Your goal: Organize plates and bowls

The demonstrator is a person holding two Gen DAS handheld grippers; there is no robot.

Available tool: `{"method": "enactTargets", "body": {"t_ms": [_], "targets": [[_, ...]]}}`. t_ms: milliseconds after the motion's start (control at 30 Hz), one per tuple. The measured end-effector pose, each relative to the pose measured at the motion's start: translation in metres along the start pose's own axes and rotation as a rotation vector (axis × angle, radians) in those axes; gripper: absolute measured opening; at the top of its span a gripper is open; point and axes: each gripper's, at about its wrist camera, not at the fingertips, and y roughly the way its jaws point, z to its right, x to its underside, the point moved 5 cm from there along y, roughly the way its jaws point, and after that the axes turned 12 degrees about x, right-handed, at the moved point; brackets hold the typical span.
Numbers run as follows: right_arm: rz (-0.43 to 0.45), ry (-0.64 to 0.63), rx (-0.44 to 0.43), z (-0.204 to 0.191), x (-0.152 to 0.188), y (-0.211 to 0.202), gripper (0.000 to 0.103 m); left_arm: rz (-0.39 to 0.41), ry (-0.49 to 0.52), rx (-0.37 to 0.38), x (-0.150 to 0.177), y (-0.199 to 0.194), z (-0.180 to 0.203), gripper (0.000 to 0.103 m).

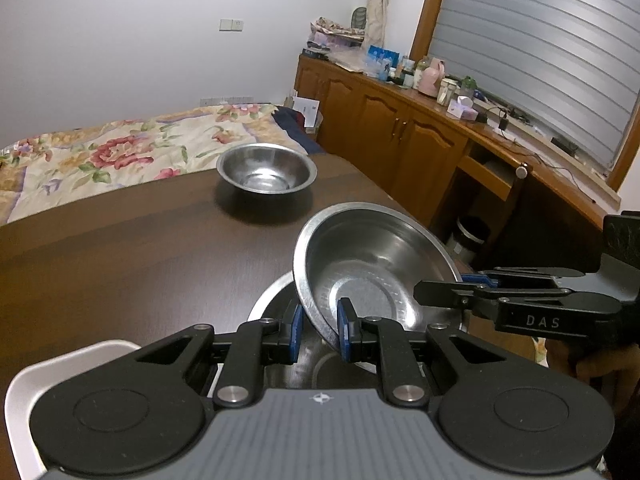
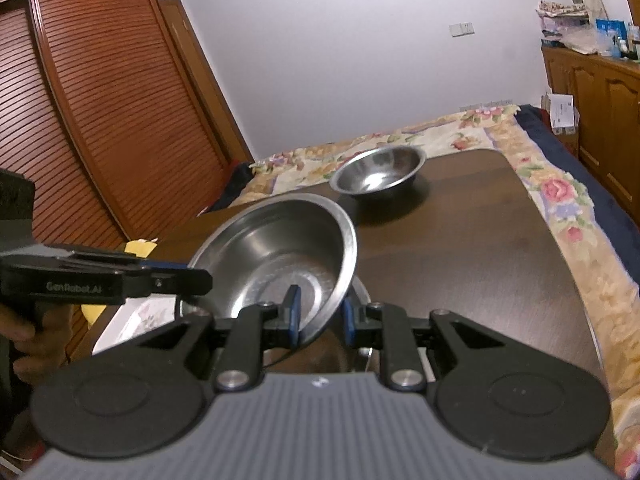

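Note:
A steel bowl (image 1: 372,264) (image 2: 276,252) hangs tilted over the near part of the dark table (image 1: 120,240). My left gripper (image 1: 321,330) is shut on its near rim, with the flange slanting between the blue pads. My right gripper (image 2: 320,318) is shut on the opposite rim. Each gripper shows in the other's view, the right gripper (image 1: 420,292) reaching in from the right, the left gripper (image 2: 202,280) from the left. Under the tilted bowl, the rim of another steel vessel (image 1: 268,300) shows. A second steel bowl (image 1: 266,170) (image 2: 378,174) stands upright farther back.
A white tray (image 1: 60,372) (image 2: 128,316) lies at the table's near left corner. A bed with a floral quilt (image 1: 100,152) (image 2: 560,200) borders the table's far side. Wooden cabinets (image 1: 400,128) stand to the right, a louvred wardrobe (image 2: 100,100) to the left. A hand (image 2: 24,332) holds the left gripper.

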Motion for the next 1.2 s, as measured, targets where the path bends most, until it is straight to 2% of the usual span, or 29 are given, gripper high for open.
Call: {"method": "enactTargets", "body": {"t_ms": [233,633,800,833,1200], "targets": [[-0.039,-0.026,-0.001,-0.01,0.017,0.003,0.023,-0.024,0.027,-0.041,0.02,0.004,-0.003,0.021],[-0.023,-0.146,0.041,-0.023,0.016,0.003,0.023,-0.041,0.095,-0.093,0.033,0.008,-0.005,0.022],[-0.006,-0.221,0.08,-0.025,0.015,0.003,0.019,-0.052,0.105,-0.112,0.035,0.012,-0.009,0.022],[-0.002,-0.238,0.09,-0.025,0.014,0.003,0.016,-0.05,0.106,-0.116,0.036,0.012,-0.009,0.022],[0.004,-0.307,0.124,-0.028,0.013,0.007,0.011,-0.047,0.098,-0.112,0.036,0.012,-0.013,0.022]]}}
